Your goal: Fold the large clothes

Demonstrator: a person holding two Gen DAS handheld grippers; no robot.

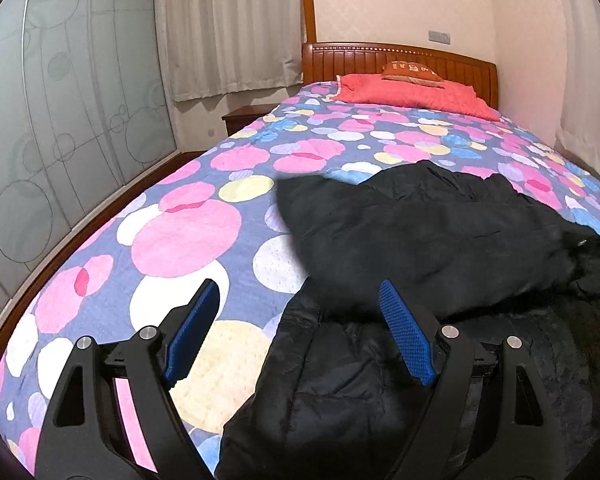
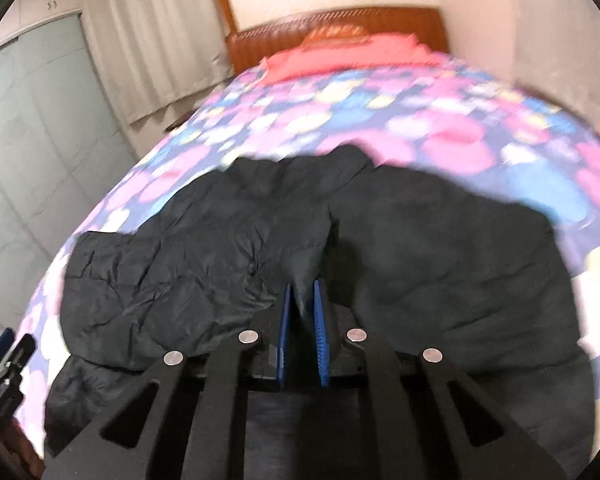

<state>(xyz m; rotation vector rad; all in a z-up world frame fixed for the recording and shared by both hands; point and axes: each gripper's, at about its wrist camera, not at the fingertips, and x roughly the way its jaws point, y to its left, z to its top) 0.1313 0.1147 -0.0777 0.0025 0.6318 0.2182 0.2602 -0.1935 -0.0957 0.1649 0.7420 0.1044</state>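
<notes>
Black, quilted and puffy, the padded jacket (image 2: 228,248) lies spread across the near part of the bed (image 1: 188,216), on the circle-patterned bedspread (image 1: 172,240), with its collar end towards the wooden headboard (image 1: 400,60) and its hem towards the person. Its long axis seems to run from the foot of the bed towards the red pillow (image 1: 412,94), though the right wrist view is smeared and the outline is soft.

The right tool (image 2: 303,312) has its blue pads nearly together, with a ridge of the jacket's dark fabric pinched between them, roughly along the garment's middle line. The left tool (image 1: 300,328) hangs with its fingers spread wide and nothing between them; it sits above the jacket's left edge, where one flap or sleeve (image 1: 420,232) already lies doubled over the body. In the left wrist view that flap's edge is blurred.

My reading is that a lengthwise fold is under way. The relation that matters is that the unfolded bulk lies ahead of and to the right of the left tool, while the right tool is already on the cloth, so the right hand is the nearer one to carry the fold across. Slippery padded fabric may slide out of a shallow pinch.
</notes>
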